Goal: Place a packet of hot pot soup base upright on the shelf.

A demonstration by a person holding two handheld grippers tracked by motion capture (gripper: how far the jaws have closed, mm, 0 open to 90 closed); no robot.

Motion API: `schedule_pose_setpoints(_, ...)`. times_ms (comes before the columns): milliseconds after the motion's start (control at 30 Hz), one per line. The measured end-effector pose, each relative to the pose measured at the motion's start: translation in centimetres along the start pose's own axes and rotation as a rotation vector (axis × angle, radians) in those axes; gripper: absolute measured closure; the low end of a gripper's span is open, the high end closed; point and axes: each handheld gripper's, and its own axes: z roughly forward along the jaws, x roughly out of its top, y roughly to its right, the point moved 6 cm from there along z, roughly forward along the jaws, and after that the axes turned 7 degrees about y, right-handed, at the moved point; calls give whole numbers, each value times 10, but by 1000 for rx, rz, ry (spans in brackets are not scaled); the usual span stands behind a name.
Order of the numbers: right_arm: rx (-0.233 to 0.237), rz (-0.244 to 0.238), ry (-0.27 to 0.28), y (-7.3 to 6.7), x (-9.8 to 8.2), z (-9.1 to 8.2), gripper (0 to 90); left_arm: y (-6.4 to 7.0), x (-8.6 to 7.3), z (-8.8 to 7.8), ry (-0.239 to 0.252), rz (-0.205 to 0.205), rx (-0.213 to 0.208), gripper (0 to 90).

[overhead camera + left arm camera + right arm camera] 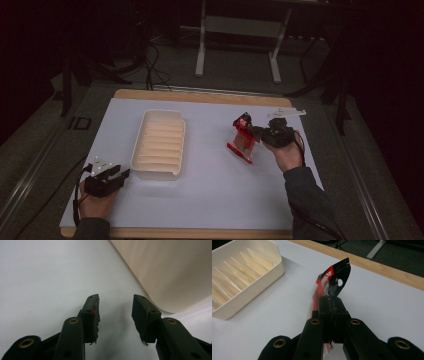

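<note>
Red-and-black foil of the snack packet [331,282] is clamped edgewise in the right gripper [333,312], so it hangs clear for carrying toward the ribbed tray [244,272] beyond its left jaw; the left gripper [115,315] is held apart, empty, just beside the tray wall.

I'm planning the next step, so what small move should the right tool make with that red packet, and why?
Probably carry it left toward the cream tray. The right tool is shut on the red packet, lifted off the table, and the tray is empty; the left tool rests open beside it.

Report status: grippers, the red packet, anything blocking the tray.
Right gripper shut on red packet, lifted above the table. Left gripper open, resting beside cream tray. Nothing between packet and tray.
</note>
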Motion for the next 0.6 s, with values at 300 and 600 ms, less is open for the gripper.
schedule_pose_setpoints(300,25,-28,-3,-12,4,5,887,0,0,0,0,0,-2,575)
schedule_pose_setpoints(600,49,-49,-1,-23,9,11,887,0,0,0,-1,0,-1,567)
